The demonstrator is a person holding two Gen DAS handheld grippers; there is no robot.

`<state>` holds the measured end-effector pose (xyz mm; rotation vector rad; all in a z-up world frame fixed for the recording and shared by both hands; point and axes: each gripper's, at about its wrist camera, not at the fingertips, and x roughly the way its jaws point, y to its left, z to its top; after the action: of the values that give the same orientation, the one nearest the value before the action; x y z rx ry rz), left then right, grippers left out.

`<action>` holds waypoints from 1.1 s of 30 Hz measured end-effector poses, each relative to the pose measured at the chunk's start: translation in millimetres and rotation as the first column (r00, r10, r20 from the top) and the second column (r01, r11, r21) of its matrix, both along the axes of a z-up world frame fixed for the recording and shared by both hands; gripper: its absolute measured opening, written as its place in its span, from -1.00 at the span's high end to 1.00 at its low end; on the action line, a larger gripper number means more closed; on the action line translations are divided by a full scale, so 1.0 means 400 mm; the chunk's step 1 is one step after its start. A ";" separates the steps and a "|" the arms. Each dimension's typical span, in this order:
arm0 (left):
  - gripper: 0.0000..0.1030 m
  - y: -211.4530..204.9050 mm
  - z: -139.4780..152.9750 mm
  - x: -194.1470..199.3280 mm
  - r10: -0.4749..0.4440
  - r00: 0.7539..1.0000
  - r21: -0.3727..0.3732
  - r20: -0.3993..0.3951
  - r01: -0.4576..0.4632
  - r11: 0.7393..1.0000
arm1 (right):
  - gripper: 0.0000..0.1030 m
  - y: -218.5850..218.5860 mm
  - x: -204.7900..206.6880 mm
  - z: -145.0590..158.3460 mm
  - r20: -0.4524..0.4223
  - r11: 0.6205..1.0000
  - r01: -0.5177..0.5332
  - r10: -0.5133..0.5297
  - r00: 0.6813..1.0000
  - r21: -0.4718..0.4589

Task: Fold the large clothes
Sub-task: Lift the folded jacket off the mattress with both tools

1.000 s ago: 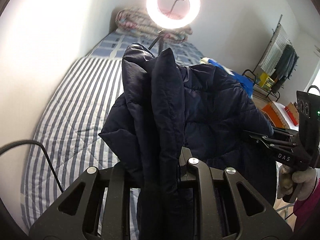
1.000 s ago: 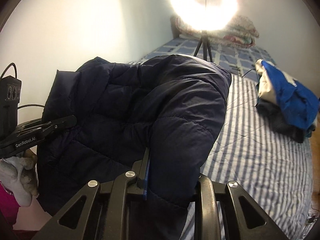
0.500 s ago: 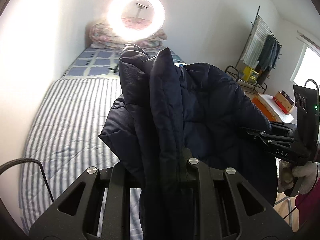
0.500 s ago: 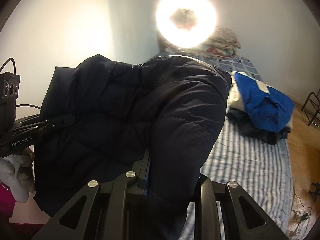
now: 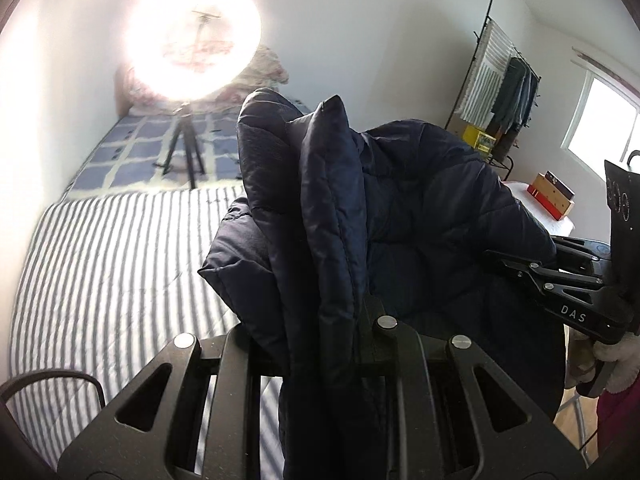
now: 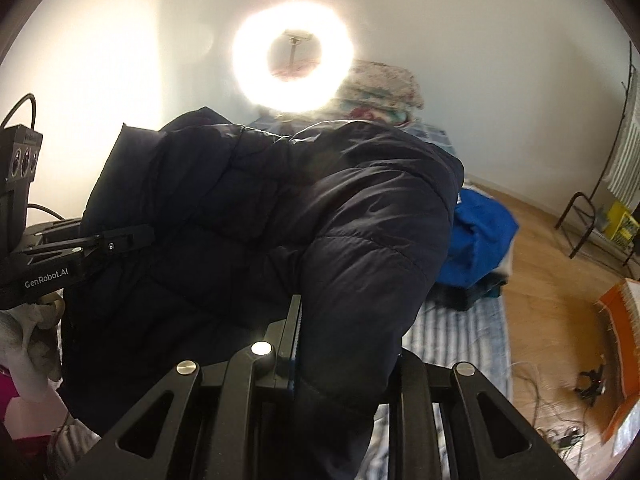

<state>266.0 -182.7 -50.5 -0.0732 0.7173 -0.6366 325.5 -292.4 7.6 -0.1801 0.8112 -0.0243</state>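
A dark navy puffer jacket (image 5: 420,208) hangs in the air between both grippers, above the striped bed (image 5: 100,272). My left gripper (image 5: 320,320) is shut on a thick fold of the jacket; the fabric hides its fingertips. My right gripper (image 6: 340,344) is shut on another edge of the jacket (image 6: 260,216), with padded fabric bulging over its fingers. The right gripper also shows in the left wrist view (image 5: 520,268), at the jacket's far right side. The left gripper shows in the right wrist view (image 6: 120,240), at the jacket's left side.
A bright ring light on a tripod (image 5: 192,36) stands on the bed. Folded quilts (image 6: 380,88) lie at the headboard. A blue garment pile (image 6: 476,236) sits on the bed's right part. A clothes rack (image 5: 504,92), a boxed side table (image 5: 552,200) and wooden floor (image 6: 552,280) lie to the right.
Both grippers have swung right and tilted up with the jacket held between them. The floor and the room's right side have come into view.
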 end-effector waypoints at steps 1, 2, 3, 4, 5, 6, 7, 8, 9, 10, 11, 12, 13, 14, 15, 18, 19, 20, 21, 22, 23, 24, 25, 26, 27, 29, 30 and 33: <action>0.66 -0.024 0.001 0.018 -0.005 1.000 0.000 0.005 0.005 1.000 | 0.63 -0.014 0.010 0.004 0.004 1.000 0.006 -0.006 1.000 -0.005; 0.66 -0.043 0.001 0.034 -0.009 1.000 0.000 0.008 0.009 1.000 | 0.63 -0.028 0.018 0.008 0.008 1.000 0.013 -0.013 1.000 -0.012; 0.66 -0.054 -0.001 0.048 -0.013 1.000 0.000 0.011 0.013 1.000 | 0.63 -0.045 0.031 0.011 0.011 1.000 0.019 -0.018 1.000 -0.020; 0.66 -0.068 0.000 0.060 -0.016 1.000 -0.001 0.014 0.016 1.000 | 0.63 -0.060 0.044 0.013 0.014 0.999 0.023 -0.023 1.000 -0.029; 0.66 -0.092 0.000 0.080 -0.021 1.000 -0.001 0.018 0.021 1.000 | 0.63 -0.078 0.060 0.015 0.017 0.999 0.029 -0.028 0.999 -0.040; 0.66 -0.108 0.000 0.094 -0.024 0.999 0.000 0.023 0.024 1.000 | 0.63 -0.091 0.073 0.017 0.020 0.998 0.033 -0.032 0.999 -0.046; 0.66 -0.127 0.000 0.113 -0.026 0.999 0.000 0.029 0.026 1.000 | 0.64 -0.108 0.090 0.019 0.025 0.998 0.037 -0.036 0.999 -0.054; 0.66 -0.142 -0.001 0.130 -0.030 0.999 0.001 0.034 0.030 1.000 | 0.64 -0.125 0.106 0.022 0.029 0.997 0.042 -0.041 0.999 -0.061; 0.66 -0.166 0.002 0.146 -0.032 0.999 0.005 0.039 0.032 0.999 | 0.64 -0.135 0.111 0.024 0.033 0.997 0.046 -0.044 0.998 -0.065; 0.67 -0.183 0.001 0.159 -0.033 0.999 0.007 0.041 0.033 0.999 | 0.64 -0.148 0.122 0.026 0.037 0.996 0.050 -0.047 0.998 -0.073; 0.67 -0.207 0.002 0.179 -0.036 0.998 0.012 0.044 0.035 0.999 | 0.64 -0.161 0.137 0.027 0.040 0.995 0.053 -0.050 0.998 -0.081; 0.67 -0.234 0.006 0.198 -0.037 0.998 0.018 0.049 0.037 0.999 | 0.64 -0.177 0.155 0.027 0.041 0.995 0.055 -0.052 0.998 -0.083; 0.67 -0.248 0.005 0.214 -0.040 0.998 0.024 0.054 0.039 0.999 | 0.64 -0.195 0.174 0.027 0.043 0.995 0.059 -0.055 0.998 -0.084; 0.67 -0.274 0.006 0.231 -0.043 0.997 0.029 0.059 0.041 0.999 | 0.64 -0.215 0.193 0.027 0.045 0.995 0.063 -0.059 0.997 -0.082; 0.67 -0.299 0.007 0.244 -0.047 0.997 0.033 0.061 0.045 0.998 | 0.64 -0.228 0.206 0.028 0.045 0.994 0.066 -0.063 0.997 -0.081; 0.67 -0.352 0.013 0.296 -0.055 0.997 0.029 0.052 0.054 0.998 | 0.65 -0.277 0.255 0.038 0.050 0.994 0.082 -0.078 0.996 -0.073; 0.67 -0.373 0.017 0.321 -0.054 0.997 0.022 0.048 0.053 0.998 | 0.65 -0.299 0.277 0.045 0.054 0.994 0.089 -0.085 0.995 -0.063; 0.67 -0.389 0.020 0.343 -0.052 0.997 0.016 0.049 0.051 0.999 | 0.65 -0.320 0.298 0.052 0.059 0.994 0.095 -0.091 0.994 -0.056; 0.67 -0.405 0.021 0.359 -0.050 0.997 0.016 0.054 0.050 0.999 | 0.65 -0.335 0.314 0.058 0.062 0.994 0.099 -0.095 0.993 -0.052; 0.67 -0.428 0.023 0.378 -0.047 0.997 0.018 0.064 0.046 0.999 | 0.65 -0.357 0.337 0.065 0.067 0.993 0.104 -0.101 0.993 -0.050; 0.67 -0.449 0.023 0.398 -0.046 0.996 0.022 0.073 0.045 0.999 | 0.65 -0.378 0.360 0.069 0.076 0.993 0.109 -0.105 0.992 -0.051; 0.67 -0.462 0.019 0.418 -0.046 0.996 0.025 0.079 0.044 0.999 | 0.65 -0.391 0.373 0.071 0.080 0.992 0.113 -0.108 0.991 -0.054; 0.67 -0.480 0.015 0.435 -0.045 0.996 0.029 0.083 0.042 0.999 | 0.66 -0.409 0.396 0.073 0.086 0.991 0.118 -0.113 0.990 -0.058; 0.67 -0.502 0.010 0.458 -0.042 0.995 0.032 0.090 0.039 0.999 | 0.66 -0.426 0.418 0.072 0.090 0.991 0.121 -0.116 0.989 -0.063; 0.67 -0.512 0.006 0.470 -0.039 0.995 0.030 0.093 0.036 0.999 | 0.66 -0.437 0.435 0.070 0.090 0.990 0.124 -0.118 0.989 -0.069; 0.67 -0.541 -0.002 0.506 -0.030 0.994 0.024 0.101 0.027 0.999 | 0.66 -0.467 0.482 0.065 0.093 0.988 0.126 -0.118 0.989 -0.089; 0.67 -0.556 -0.007 0.523 -0.028 0.994 0.019 0.107 0.026 0.999 | 0.66 -0.480 0.505 0.063 0.094 0.987 0.128 -0.119 0.988 -0.094; 0.67 -0.590 -0.028 0.569 -0.034 0.992 0.021 0.120 0.031 0.999 | 0.66 -0.526 0.565 0.053 0.103 0.983 0.142 -0.130 0.986 -0.117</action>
<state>493.8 -418.6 -61.7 -0.0052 0.6090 -0.6596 551.4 -502.9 29.0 -0.2388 0.7264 -0.2110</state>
